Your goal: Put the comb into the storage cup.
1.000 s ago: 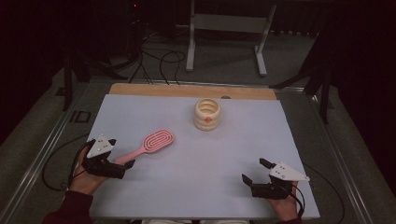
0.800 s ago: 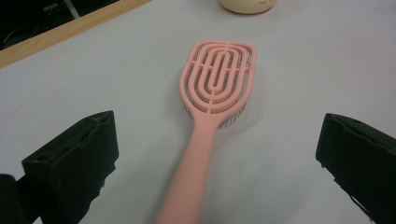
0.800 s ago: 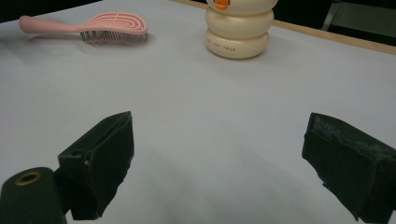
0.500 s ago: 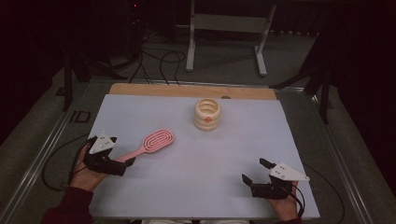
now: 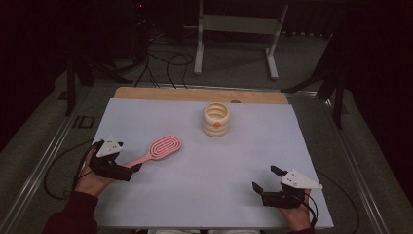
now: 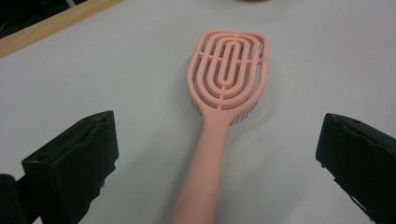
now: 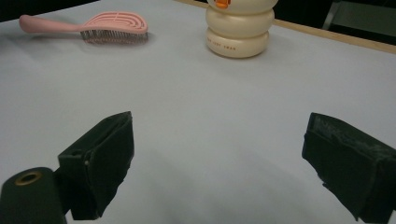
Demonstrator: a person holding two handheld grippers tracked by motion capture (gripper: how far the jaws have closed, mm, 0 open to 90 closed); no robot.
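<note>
1. The right tongs [image 5: 267, 181] sit at the near right of the surface [image 5: 204, 195], well apart from the pink hairbrush [image 5: 156, 151], which serves here as the landmark. Their jaws stand wide apart with nothing between them; in the right gripper view the right tongs [image 7: 219, 163] frame only bare surface [image 7: 210, 116].
2. The left tongs [image 5: 132, 168] lie at the near left, right at the handle end of the hairbrush. In the left gripper view the left tongs [image 6: 215, 158] have their jaws spread wide, one on each side of the handle, neither touching it.
3. The pink hairbrush [image 6: 222, 116] lies flat on the surface [image 6: 116, 70], bristles down. Its handle runs back between the open jaws and its oval, slotted head points away from the left tongs.
4. In the high view the hairbrush lies at a slant, handle towards the near left and head towards the far right.
5. Beyond the head of the hairbrush, farther off and to its right, a cream ribbed container [image 5: 216, 119] stands upright, well apart from it. An orange mark shows on its front.
6. In the right gripper view the hairbrush [image 7: 93, 25] lies left of the container [image 7: 239, 30], its bristles resting on the surface.
7. Past the container, a wooden strip [image 5: 195, 94] borders the far edge of the surface.
</note>
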